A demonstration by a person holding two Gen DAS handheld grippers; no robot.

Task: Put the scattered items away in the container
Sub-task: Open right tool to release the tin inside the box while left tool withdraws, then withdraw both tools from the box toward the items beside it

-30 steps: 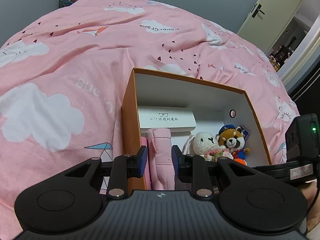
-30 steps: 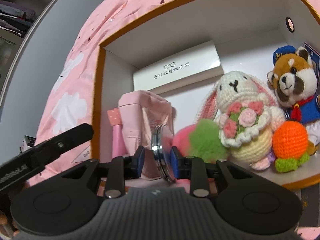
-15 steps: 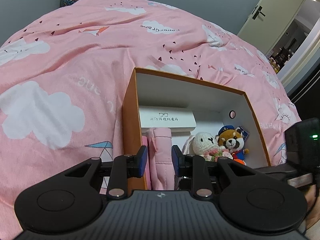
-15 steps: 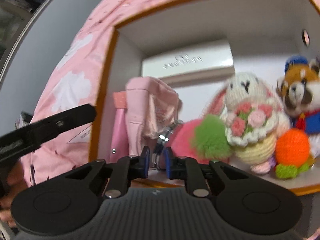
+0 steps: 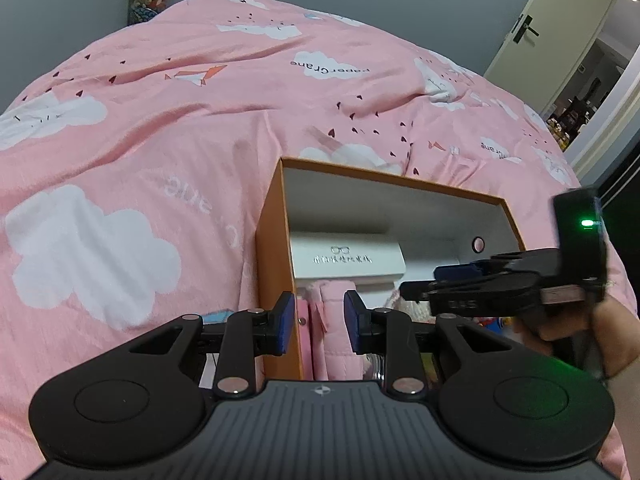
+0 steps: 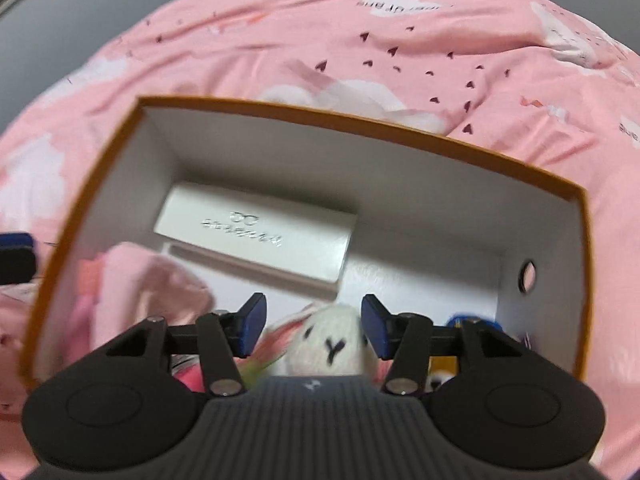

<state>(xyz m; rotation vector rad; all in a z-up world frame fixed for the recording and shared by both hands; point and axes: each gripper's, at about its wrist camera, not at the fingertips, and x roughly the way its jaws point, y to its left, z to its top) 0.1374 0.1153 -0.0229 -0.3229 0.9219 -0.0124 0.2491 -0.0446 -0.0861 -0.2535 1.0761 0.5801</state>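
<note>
Orange box [image 6: 436,152] with a white inside sits on the bed, on the pink cloud-print cover [image 5: 160,152] — the widest thing in both views. The box is open at the top and already holds several items. Against its far wall lies a long white case [image 6: 256,236] printed with a glasses logo. A pink cloth bag [image 5: 328,328] stands at the left end of the box, close to the orange side wall. Toward the near side sits a white knitted rabbit [image 6: 332,344], its face showing directly under the right wrist camera, with pink and green fluff just to its left.

Right claw [image 6: 314,328] hangs over the box with the rabbit's head showing between the blue pads; its jaws are opening and neither pad presses on anything. A hand [image 5: 568,328] carries it in from the right in the left wrist view.

Left claw [image 5: 318,326] hovers at the box's near left corner — its jaws are parting slightly, still fairly narrow, with nothing gripped; the orange wall and pink bag lie beyond them.
</note>
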